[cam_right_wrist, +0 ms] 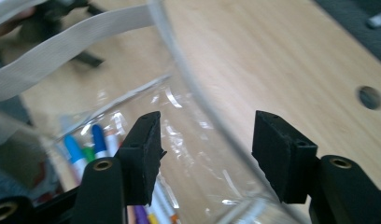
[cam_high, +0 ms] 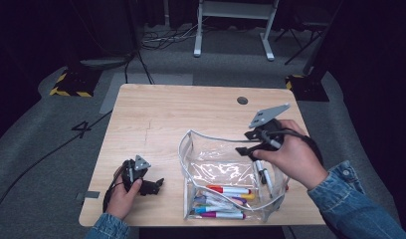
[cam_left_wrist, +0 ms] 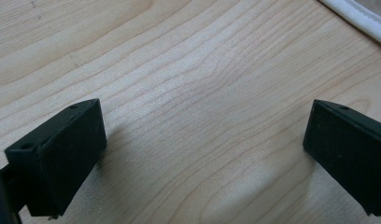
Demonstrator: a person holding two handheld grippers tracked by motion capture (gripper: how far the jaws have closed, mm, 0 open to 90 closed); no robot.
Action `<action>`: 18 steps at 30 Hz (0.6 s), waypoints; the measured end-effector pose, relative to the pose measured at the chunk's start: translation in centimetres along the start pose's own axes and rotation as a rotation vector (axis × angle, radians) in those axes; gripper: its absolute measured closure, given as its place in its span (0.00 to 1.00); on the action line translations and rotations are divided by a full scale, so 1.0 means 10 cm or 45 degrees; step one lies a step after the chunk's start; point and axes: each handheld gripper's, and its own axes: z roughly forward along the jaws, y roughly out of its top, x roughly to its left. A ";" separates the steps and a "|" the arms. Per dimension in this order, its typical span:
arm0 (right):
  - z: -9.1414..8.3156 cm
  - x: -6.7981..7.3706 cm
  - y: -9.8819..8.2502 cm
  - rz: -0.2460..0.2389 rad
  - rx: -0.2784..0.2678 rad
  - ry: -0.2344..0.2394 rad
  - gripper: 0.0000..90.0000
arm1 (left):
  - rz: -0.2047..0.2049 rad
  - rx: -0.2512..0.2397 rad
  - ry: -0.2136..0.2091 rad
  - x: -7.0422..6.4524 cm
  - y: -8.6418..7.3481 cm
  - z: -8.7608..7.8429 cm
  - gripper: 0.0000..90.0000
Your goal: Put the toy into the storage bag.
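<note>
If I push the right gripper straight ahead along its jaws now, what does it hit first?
Most likely the clear pouch: the right gripper has its jaws open, and the pouch's transparent wall and curved rim lie directly between and ahead of them. The markers sit off to one side inside. Depth is hard to judge.

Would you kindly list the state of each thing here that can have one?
Clear pouch: open at the top, standing on the table, markers inside.
Markers: lying flat in the pouch's bottom, caps on.
Left claw: open, nothing between its jaws, low over bare wood.
Right claw: open above the pouch, holding nothing; the pouch's rim runs past between its jaws.
Table: wooden, level.
</note>
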 end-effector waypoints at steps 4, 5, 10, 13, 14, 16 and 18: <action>-0.12 -0.33 -0.13 0.126 -0.048 -0.103 0.50 | 0.000 0.000 0.000 0.00 0.00 0.00 0.00; -0.15 -0.41 -0.17 0.149 -0.047 -0.135 0.50 | 0.000 0.000 0.000 0.00 0.00 0.00 0.00; -0.19 -0.75 -0.41 0.288 -0.019 -0.238 0.52 | 0.000 0.000 0.000 0.00 0.00 0.00 0.00; -0.16 -0.92 -0.60 0.385 -0.001 -0.280 0.52 | 0.000 0.000 0.000 0.00 0.00 0.00 0.00; -0.15 -0.95 -0.64 0.400 0.008 -0.283 0.51 | -0.001 0.000 -0.001 0.00 0.00 0.00 0.00; -0.08 -1.02 -0.78 0.445 0.043 -0.284 0.51 | 0.000 0.000 0.000 0.00 0.00 0.00 0.00; 0.01 -1.06 -0.92 0.477 0.075 -0.280 0.51 | 0.000 0.000 0.000 0.00 0.00 0.00 0.00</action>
